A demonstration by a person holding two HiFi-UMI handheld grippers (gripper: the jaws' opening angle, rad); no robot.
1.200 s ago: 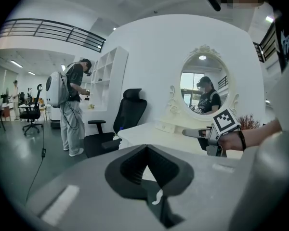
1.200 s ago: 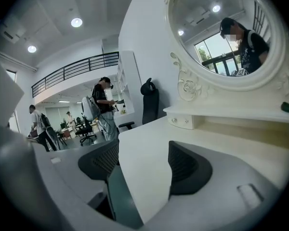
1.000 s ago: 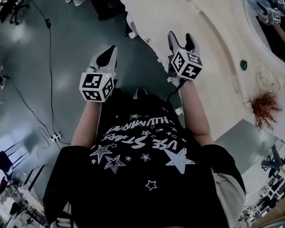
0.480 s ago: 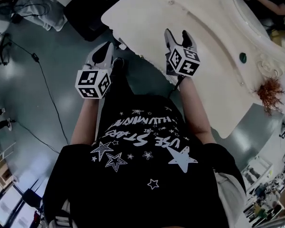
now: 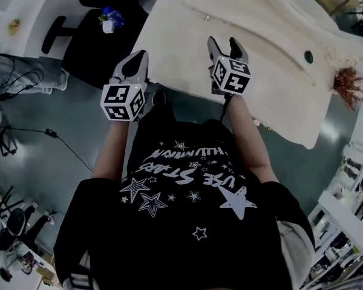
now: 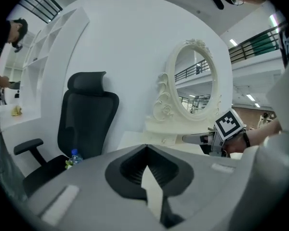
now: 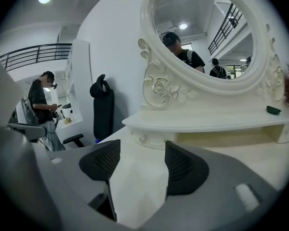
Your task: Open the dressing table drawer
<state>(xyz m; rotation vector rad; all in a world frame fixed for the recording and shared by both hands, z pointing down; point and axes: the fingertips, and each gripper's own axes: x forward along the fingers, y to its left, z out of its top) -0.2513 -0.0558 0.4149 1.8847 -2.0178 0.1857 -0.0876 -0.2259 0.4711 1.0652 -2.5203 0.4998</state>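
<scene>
Within mirror (image 7: pixel 202 32), person's reflection (image 7: pixel 180 49): right gripper view only; right tool (image 7: pixel 139 150) open.

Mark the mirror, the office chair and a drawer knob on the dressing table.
mirror (image 7: pixel 207 32): right gripper view, middle of the glass.
office chair (image 6: pixel 86 121): left gripper view, on the backrest.
drawer knob (image 7: pixel 143 139): right gripper view, the left of two small knobs below the upper shelf's edge.

Black tee (image 5: pixel 169 246) — white stars (image 5: pixel 230 203), lettering (image 5: pixel 180 174)
</scene>
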